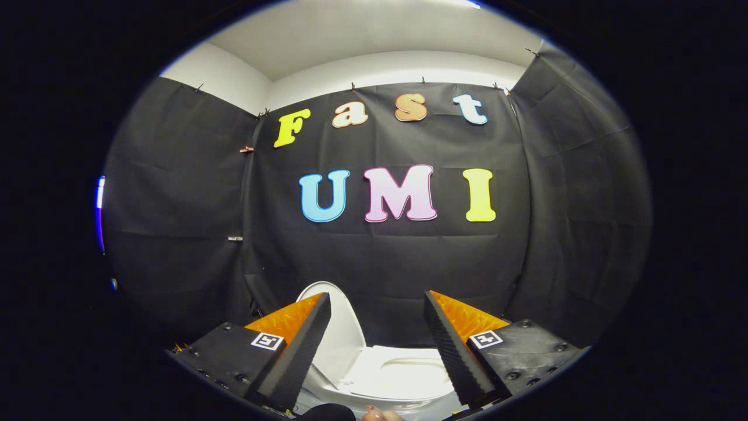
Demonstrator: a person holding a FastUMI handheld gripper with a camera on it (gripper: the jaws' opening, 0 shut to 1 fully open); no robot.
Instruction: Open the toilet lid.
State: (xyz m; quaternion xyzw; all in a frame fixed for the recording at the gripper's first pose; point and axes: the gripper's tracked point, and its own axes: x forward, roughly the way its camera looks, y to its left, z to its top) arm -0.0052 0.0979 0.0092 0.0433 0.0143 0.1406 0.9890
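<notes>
Lid (336, 327) stands raised beyond the left finger, seat (403, 368) ahead between the fingers, tongs (377, 316) spread, holding nothing.

Dim booth lit from the ceiling, sharp focus, strong fisheye bending at the edges

The toilet lid (338, 333) was plain white and glossy, and the toilet seat (403, 374) and bowl matched it in the same white. The booth wall (385, 263) was black cloth, faintly creased. Above it the room's wall (374, 67) was white, and the ceiling (350, 32) pale grey. Each gripper (377, 336) finger bore a small black-and-white square marker (267, 341).
</notes>
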